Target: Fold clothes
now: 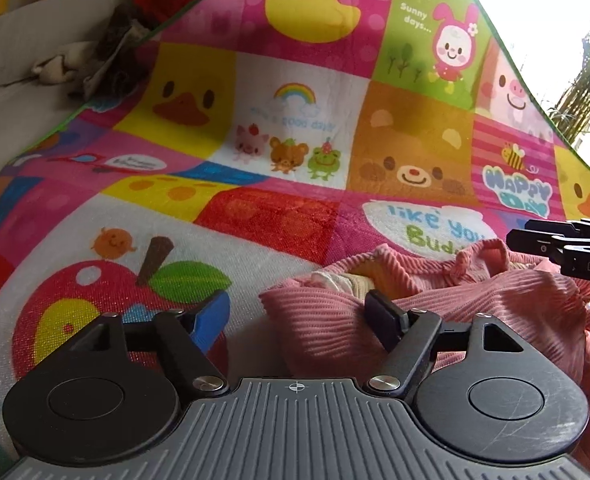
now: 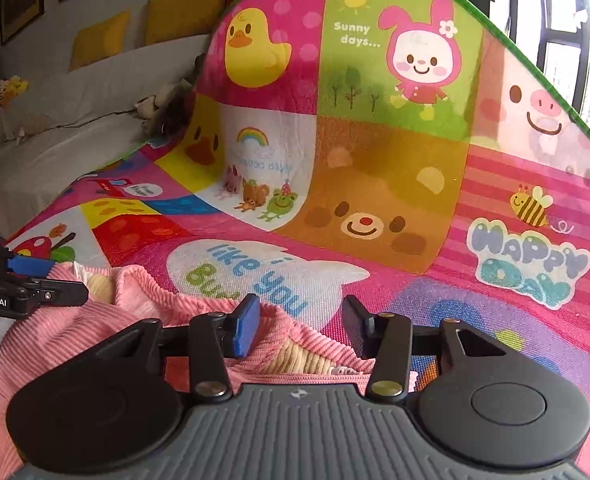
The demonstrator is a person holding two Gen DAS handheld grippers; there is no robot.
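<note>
A pink ribbed garment (image 1: 435, 320) with a cream lining lies crumpled on a colourful cartoon play mat (image 1: 295, 128). My left gripper (image 1: 299, 316) is open, its jaws wide apart, just above the garment's left edge. My right gripper (image 2: 301, 330) is open over the garment's collar area (image 2: 303, 356). The garment also shows in the right wrist view (image 2: 75, 340). Each gripper shows in the other's view: the right one at the right edge (image 1: 567, 248), the left one at the left edge (image 2: 31, 280).
The mat (image 2: 375, 168) curves up at the back against a white sofa (image 2: 55, 148) with yellow cushions (image 2: 183, 12). Small stuffed toys (image 2: 7, 92) lie on the sofa. A bright window (image 2: 555, 40) is at the right.
</note>
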